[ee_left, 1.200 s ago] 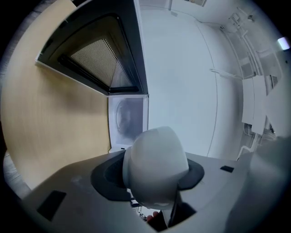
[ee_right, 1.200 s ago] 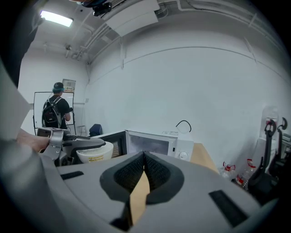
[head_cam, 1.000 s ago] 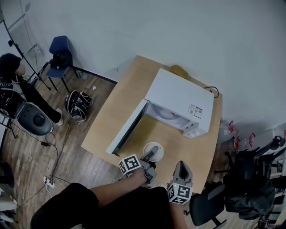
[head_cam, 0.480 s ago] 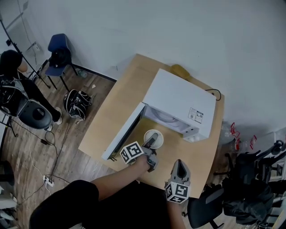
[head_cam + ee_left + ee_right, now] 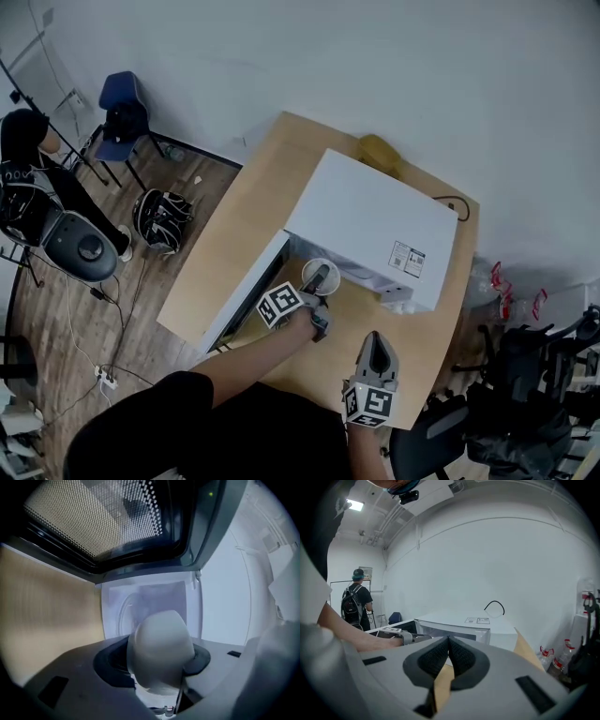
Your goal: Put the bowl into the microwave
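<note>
Wooden table (image 5: 267,183): plain white round bowl (image 5: 161,648) gripped by left tool (image 5: 320,281), right tool (image 5: 449,644) closed.

Dim, cool light falling evenly; white rectangular ceiling lamp (image 5: 355,505) glowing; gripper views bulging, corners blackening; pale rounded bowl (image 5: 159,648) blurring.

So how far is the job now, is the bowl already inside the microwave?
Done: the microwave door stands open, and the left tongs grip the bowl. In hand: the bowl hangs at the mouth of the cavity, not set down. Left: carry it inside, set it down, open the tongs and draw them out. The right tongs are shut and empty.
</note>
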